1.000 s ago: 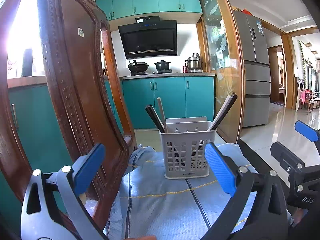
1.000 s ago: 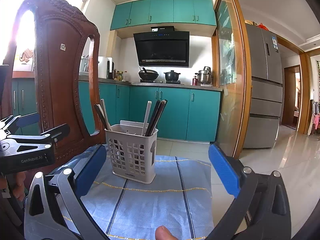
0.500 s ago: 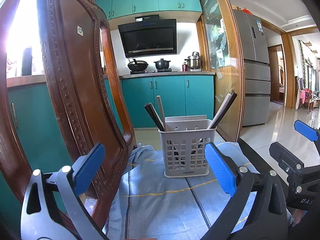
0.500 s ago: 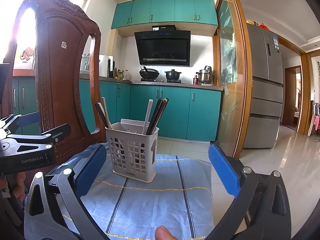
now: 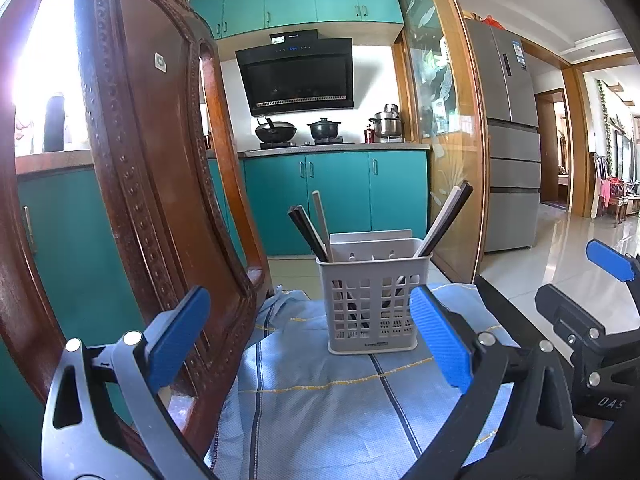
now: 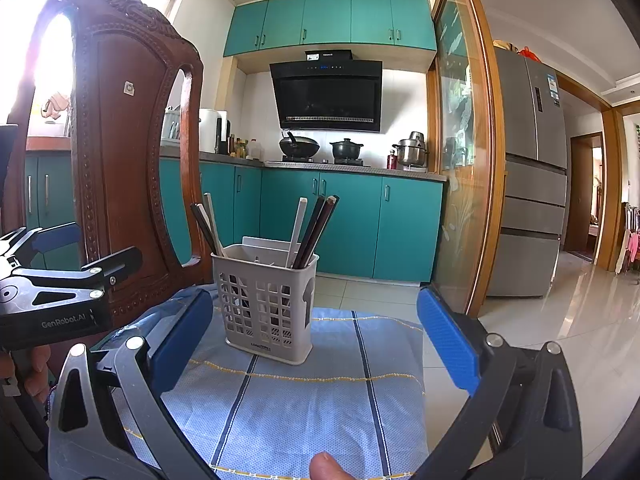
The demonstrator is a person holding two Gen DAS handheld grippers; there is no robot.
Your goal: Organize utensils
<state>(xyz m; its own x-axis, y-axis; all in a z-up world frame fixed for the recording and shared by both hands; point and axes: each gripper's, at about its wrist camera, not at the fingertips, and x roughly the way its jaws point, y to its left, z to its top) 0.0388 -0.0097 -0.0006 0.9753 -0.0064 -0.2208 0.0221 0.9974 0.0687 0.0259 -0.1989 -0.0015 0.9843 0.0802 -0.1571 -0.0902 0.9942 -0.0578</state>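
A grey slotted utensil basket [image 5: 374, 300] stands upright on a blue striped cloth [image 5: 320, 408]; it also shows in the right wrist view [image 6: 266, 304]. Dark and pale chopsticks [image 5: 310, 232] lean out of its left side, and another dark pair [image 5: 444, 218] leans out of its right. In the right wrist view chopsticks [image 6: 314, 232] stand in it too. My left gripper [image 5: 308, 334] is open and empty, short of the basket. My right gripper [image 6: 316, 334] is open and empty, also short of it.
A carved wooden chair back [image 5: 160, 184] rises at the left, close to the left gripper; it also shows in the right wrist view [image 6: 120, 160]. The cloth [image 6: 304, 400] ends at the table's far edge. Teal cabinets [image 6: 348, 224], a glass door [image 6: 460, 200] and a fridge [image 6: 532, 184] lie beyond.
Both grippers have drifted very slightly; the basket sits a touch higher in both views. Nothing was grasped or released.
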